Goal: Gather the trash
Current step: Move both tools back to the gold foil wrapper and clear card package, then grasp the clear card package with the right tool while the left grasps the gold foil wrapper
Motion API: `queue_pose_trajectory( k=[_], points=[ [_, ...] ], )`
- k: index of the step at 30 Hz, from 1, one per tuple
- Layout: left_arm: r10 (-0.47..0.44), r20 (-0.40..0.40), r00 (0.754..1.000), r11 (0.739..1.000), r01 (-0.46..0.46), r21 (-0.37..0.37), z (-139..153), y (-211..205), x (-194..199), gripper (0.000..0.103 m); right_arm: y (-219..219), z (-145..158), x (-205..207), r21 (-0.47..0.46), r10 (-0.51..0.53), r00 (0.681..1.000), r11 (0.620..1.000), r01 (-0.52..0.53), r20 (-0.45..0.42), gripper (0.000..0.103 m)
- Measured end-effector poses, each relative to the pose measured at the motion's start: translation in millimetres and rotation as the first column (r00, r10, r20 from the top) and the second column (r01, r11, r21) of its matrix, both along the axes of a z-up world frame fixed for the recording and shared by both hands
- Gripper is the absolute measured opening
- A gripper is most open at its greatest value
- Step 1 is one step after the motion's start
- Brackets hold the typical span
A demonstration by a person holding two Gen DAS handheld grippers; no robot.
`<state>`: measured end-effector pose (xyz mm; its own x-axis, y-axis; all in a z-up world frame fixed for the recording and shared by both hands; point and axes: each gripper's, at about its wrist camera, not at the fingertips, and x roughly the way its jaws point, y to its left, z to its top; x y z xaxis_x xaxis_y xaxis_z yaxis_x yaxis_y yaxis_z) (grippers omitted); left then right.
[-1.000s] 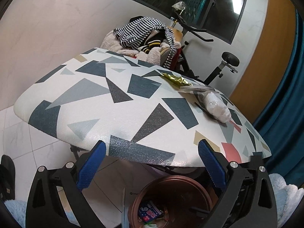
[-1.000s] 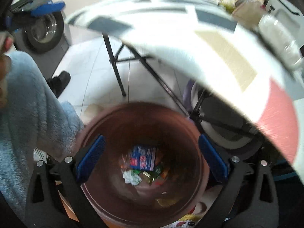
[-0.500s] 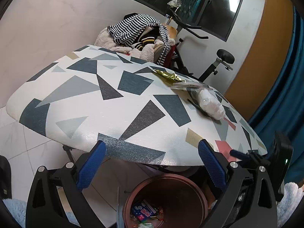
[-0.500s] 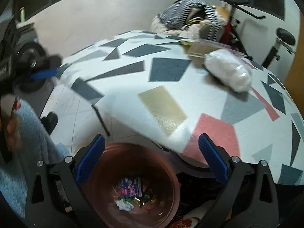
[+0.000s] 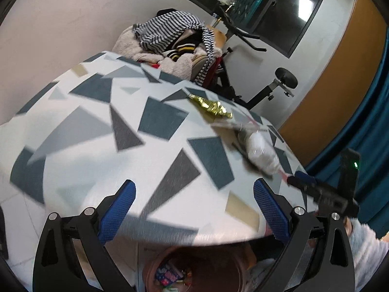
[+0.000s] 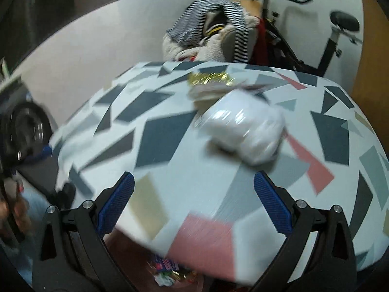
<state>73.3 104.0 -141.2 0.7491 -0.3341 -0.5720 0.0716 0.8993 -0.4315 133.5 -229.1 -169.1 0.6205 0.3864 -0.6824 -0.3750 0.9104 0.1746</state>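
Observation:
A clear plastic bag with white stuffing (image 6: 243, 126) lies on the patterned table (image 6: 170, 131), with a flat clear wrapper (image 6: 209, 92) and a crumpled gold foil wrapper (image 6: 210, 79) behind it. They also show in the left wrist view: bag (image 5: 262, 153), gold foil (image 5: 211, 105). A brown trash bin (image 5: 194, 267) with wrappers inside stands on the floor under the near table edge. My right gripper (image 6: 193, 204) is open and empty above the table edge, short of the bag. My left gripper (image 5: 193, 206) is open and empty over the near edge. The right gripper's tip (image 5: 301, 182) shows at the right.
A chair piled with striped clothes (image 5: 175, 34) and an exercise bike (image 5: 267, 82) stand behind the table. A blue curtain (image 5: 364, 121) hangs at the right. A wheel (image 6: 26, 129) shows at the left of the right wrist view.
Both grippers rose from over the bin to the table top. The right one moved forward toward the white bag. Both stayed open and empty.

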Motion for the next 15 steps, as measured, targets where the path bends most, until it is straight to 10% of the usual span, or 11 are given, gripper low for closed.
queue_pose_trajectory(
  k=[15],
  points=[
    [-0.022,-0.089,0.996,0.994,0.011,-0.112,8.7,6.9,151.1,0.095,-45.7,-33.9,193.1,0.392,-0.193,0.912,0.856,0.337,-0.362,0.097]
  ],
)
